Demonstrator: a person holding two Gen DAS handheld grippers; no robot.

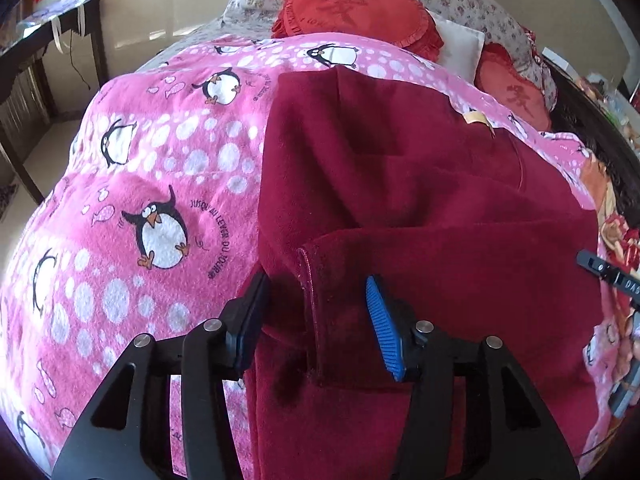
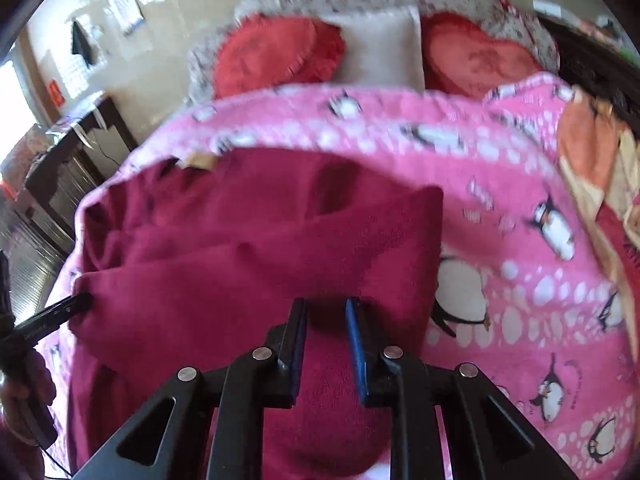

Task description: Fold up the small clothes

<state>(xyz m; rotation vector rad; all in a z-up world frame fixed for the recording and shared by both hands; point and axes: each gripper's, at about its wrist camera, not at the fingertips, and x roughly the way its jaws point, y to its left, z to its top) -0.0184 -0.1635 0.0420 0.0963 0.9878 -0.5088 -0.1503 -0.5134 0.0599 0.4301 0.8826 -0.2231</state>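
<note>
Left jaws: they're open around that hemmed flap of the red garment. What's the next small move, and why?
Probably close the left gripper on the hemmed flap: the flap lies between the open jaws, unpinched, and the dark red garment on the penguin blanket looks only partly folded.

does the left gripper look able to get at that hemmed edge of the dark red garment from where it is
Probably yes: the left gripper is open, and the hemmed edge of the dark red garment already lies between its fingers, with nothing covering it.

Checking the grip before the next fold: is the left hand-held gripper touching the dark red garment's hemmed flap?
Apart. In the left wrist view the left hand-held gripper straddles the hemmed flap, cloth showing beside both pads.
</note>
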